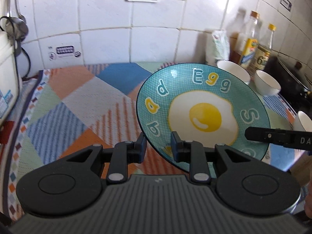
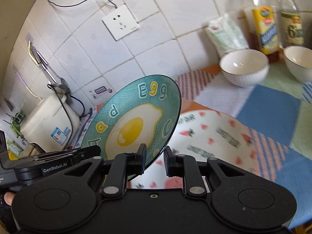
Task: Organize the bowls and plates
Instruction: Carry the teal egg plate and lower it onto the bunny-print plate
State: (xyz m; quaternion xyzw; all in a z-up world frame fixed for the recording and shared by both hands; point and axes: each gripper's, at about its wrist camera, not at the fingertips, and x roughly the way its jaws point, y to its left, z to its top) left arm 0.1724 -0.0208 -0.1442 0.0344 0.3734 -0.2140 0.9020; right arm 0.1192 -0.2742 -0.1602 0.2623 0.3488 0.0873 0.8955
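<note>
Holding the egg plate (image 1: 202,113) aloft by its near rim, my left tongs (image 1: 158,146) and right tongs (image 2: 155,159) both pinch it; the strawberry plate (image 2: 214,136) lies on the tabletop (image 1: 81,97), below and right.

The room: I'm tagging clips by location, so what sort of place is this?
Most likely a home kitchen counter: a tiled wall, oil bottles, white bowls and hanging utensils above a patterned cloth.

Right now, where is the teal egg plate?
The teal egg plate is held tilted above the patchwork cloth, its near rim clamped by both tools, with the white strawberry plate below it.
</note>
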